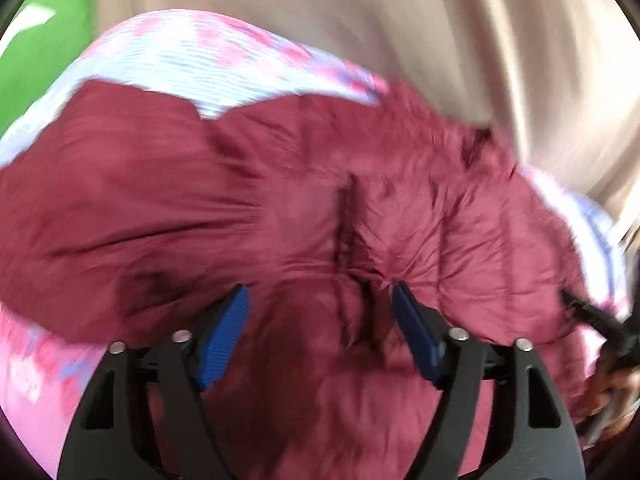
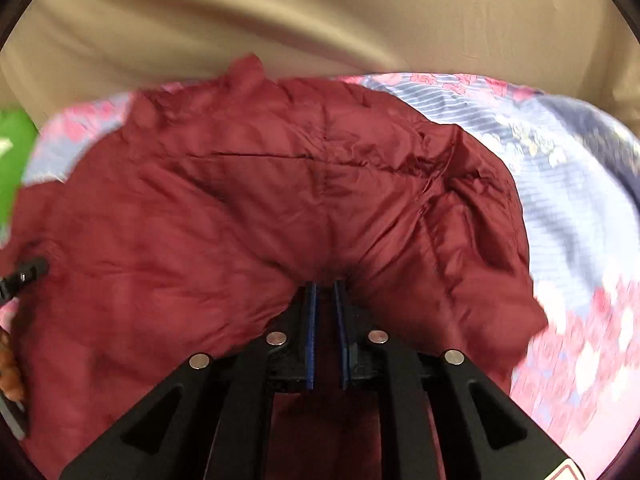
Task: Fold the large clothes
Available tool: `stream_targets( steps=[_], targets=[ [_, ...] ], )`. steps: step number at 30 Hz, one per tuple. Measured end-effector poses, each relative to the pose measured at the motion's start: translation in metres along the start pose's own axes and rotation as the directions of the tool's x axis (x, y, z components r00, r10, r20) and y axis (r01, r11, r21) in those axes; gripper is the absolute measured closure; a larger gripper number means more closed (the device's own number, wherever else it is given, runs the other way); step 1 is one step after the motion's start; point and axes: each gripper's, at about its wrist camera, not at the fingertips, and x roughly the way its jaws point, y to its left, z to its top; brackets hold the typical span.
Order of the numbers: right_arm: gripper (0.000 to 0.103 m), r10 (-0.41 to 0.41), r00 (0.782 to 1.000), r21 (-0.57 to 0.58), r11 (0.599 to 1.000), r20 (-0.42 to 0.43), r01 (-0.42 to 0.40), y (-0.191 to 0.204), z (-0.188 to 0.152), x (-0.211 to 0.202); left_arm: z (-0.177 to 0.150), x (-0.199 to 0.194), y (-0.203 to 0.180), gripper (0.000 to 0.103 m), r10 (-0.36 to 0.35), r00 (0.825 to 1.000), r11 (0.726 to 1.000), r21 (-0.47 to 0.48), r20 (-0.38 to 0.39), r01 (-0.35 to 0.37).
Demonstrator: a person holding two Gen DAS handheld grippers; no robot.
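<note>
A maroon puffer jacket (image 2: 280, 200) is spread across the floral bedsheet (image 2: 568, 184), its long axis running side to side (blur hides its edges). The right hand-held gripper (image 2: 325, 292) is nearly pressed together on a fold; the left hand-held gripper (image 1: 320, 300) is held spread, empty, just above it.

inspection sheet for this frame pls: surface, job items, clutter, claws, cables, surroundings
surface: floral bedspread, pink and pale blue, under the jacket.
job's things: maroon puffer jacket, spread out and rumpled, not yet a neat fold.
clutter: green item at the bedspread's far left edge; too blurred to identify.
claws: left claw open over the jacket, nothing between the pads. Right claw nearly shut, a narrow gap between the pads; jacket fabric bunches at the tips, a grip cannot be confirmed.
cables: nothing seen.
surroundings: beige curtain behind the bed.
</note>
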Motion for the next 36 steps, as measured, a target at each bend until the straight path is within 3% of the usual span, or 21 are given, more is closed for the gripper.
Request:
stream_targets(
  steps=[2, 5, 6, 8, 9, 10, 13, 15, 16, 19, 20, 21, 22, 23, 25, 29, 30, 32, 34, 36],
  targets=[
    [0.091, 0.026, 0.999, -0.009, 1.000, 0.019, -0.026, 0.007, -0.016, -0.025, 0.002, -0.034, 0.034, 0.012, -0.023, 0.998, 0.997, -0.075, 0.051, 0.026],
    [0.088, 0.062, 0.998, -0.035, 0.998, 0.033, -0.060, 0.024, -0.040, -0.041, 0.008, -0.079, 0.105, 0.009, 0.086, 0.991, 0.978, -0.201, 0.104, -0.064],
    [0.087, 0.078, 0.997, -0.040, 0.996, 0.028, -0.077, 0.027, -0.053, -0.047, 0.012, -0.091, 0.139, 0.009, 0.149, 0.984, 0.959, -0.257, 0.101, -0.119],
    [0.087, 0.084, 0.996, -0.047, 0.995, 0.021, -0.083, 0.034, -0.063, -0.044, 0.015, -0.106, 0.194, 0.009, 0.239, 0.966, 0.908, -0.374, 0.094, -0.188],
    [0.086, 0.080, 0.997, -0.055, 0.995, 0.019, -0.079, 0.036, -0.074, -0.044, 0.016, -0.113, 0.229, 0.009, 0.270, 0.959, 0.865, -0.459, 0.083, -0.204],
    [0.086, 0.075, 0.997, -0.061, 0.995, 0.020, -0.073, 0.041, -0.078, -0.044, 0.015, -0.120, 0.262, 0.009, 0.295, 0.952, 0.816, -0.539, 0.081, -0.207],
    [0.080, 0.080, 0.997, -0.064, 0.995, 0.003, -0.079, 0.050, -0.081, -0.032, 0.011, -0.128, 0.328, 0.010, 0.318, 0.944, 0.706, -0.685, 0.082, -0.178],
    [0.080, 0.079, 0.997, -0.058, 0.995, 0.000, -0.079, 0.048, -0.087, -0.030, 0.010, -0.122, 0.358, 0.010, 0.306, 0.949, 0.655, -0.741, 0.079, -0.149],
    [0.080, 0.084, 0.996, -0.049, 0.995, -0.004, -0.084, 0.048, -0.087, -0.028, 0.008, -0.121, 0.366, 0.010, 0.295, 0.951, 0.653, -0.746, 0.093, -0.129],
    [0.079, 0.125, 0.992, -0.004, 0.992, -0.010, -0.125, 0.040, -0.085, -0.024, 0.015, -0.117, 0.372, 0.015, 0.310, 0.943, 0.661, -0.740, 0.118, -0.124],
    [0.079, 0.135, 0.991, 0.008, 0.991, -0.010, -0.135, 0.038, -0.084, -0.023, 0.019, -0.114, 0.374, 0.027, 0.306, 0.945, 0.668, -0.734, 0.119, -0.124],
    [0.079, 0.140, 0.990, 0.013, 0.990, -0.009, -0.140, 0.038, -0.084, -0.023, 0.023, -0.109, 0.375, 0.054, 0.296, 0.949, 0.679, -0.723, 0.110, -0.128],
    [0.079, 0.141, 0.990, 0.012, 0.990, -0.009, -0.141, 0.038, -0.085, -0.023, 0.028, -0.105, 0.375, 0.070, 0.269, 0.958, 0.690, -0.713, 0.098, -0.121],
    [0.077, 0.139, 0.990, 0.008, 0.990, -0.009, -0.139, 0.039, -0.085, -0.023, 0.029, -0.100, 0.374, 0.099, 0.244, 0.966, 0.701, -0.703, 0.082, -0.118],
    [0.074, 0.132, 0.991, -0.006, 0.991, -0.008, -0.132, 0.042, -0.086, -0.023, 0.039, -0.102, 0.354, 0.099, 0.246, 0.964, 0.737, -0.665, 0.101, -0.118],
    [0.069, 0.127, 0.992, -0.024, 0.992, -0.007, -0.127, 0.045, -0.087, -0.024, 0.073, -0.127, 0.282, 0.101, 0.257, 0.943, 0.861, -0.493, 0.211, -0.125],
    [0.068, 0.130, 0.991, -0.022, 0.991, -0.007, -0.130, 0.045, -0.087, -0.024, 0.083, -0.137, 0.249, 0.101, 0.231, 0.940, 0.902, -0.419, 0.250, -0.110],
    [0.068, 0.137, 0.991, -0.016, 0.990, -0.006, -0.137, 0.045, -0.087, -0.024, 0.099, -0.151, 0.185, 0.101, 0.164, 0.941, 0.957, -0.279, 0.298, -0.078],
    [0.068, 0.144, 0.990, -0.008, 0.990, -0.005, -0.144, 0.043, -0.087, -0.025, 0.112, -0.157, 0.116, 0.101, 0.083, 0.939, 0.990, -0.137, 0.334, -0.039],
    [0.067, 0.149, 0.989, 0.000, 0.989, -0.002, -0.149, 0.042, -0.087, -0.025, 0.116, -0.158, 0.053, 0.101, -0.007, 0.940, 1.000, -0.016, 0.341, 0.014]
  ],
)
